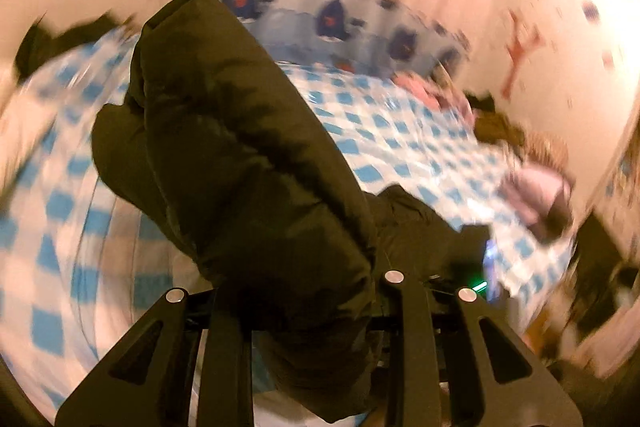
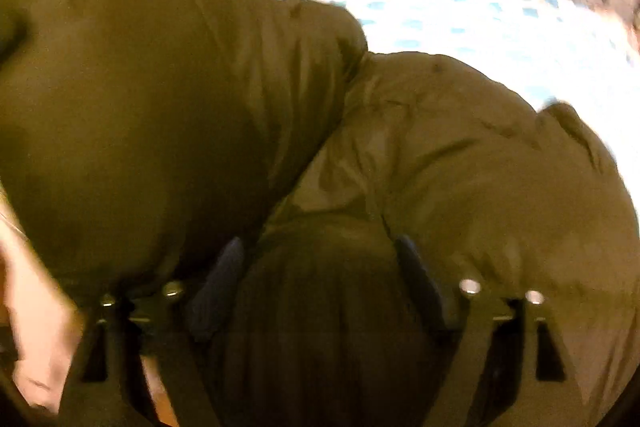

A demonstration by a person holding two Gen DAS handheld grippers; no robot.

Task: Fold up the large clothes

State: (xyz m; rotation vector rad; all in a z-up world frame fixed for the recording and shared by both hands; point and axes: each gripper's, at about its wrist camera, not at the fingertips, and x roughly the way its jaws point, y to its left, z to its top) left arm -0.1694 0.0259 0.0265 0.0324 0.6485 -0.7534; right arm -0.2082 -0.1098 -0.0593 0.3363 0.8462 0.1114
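**Mid-fold: puffy jacket lifted off the bed**

Evidently mid-fold. Left tongs (image 1: 316, 291) narrowed on a thick fold of the dark olive padded jacket (image 1: 240, 155), raised over the blue-and-white checked bed (image 1: 400, 131). Right tongs (image 2: 320, 291) spread wide, astride a bulge of quilted, slippery-looking fabric, apparently not pinching. Next, probably: carry the fold across, lay flat, press the loft down.

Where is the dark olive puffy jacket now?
The dark olive puffy jacket hangs from the left gripper above the blue-and-white checkered bed cover; in the right wrist view it fills the frame.
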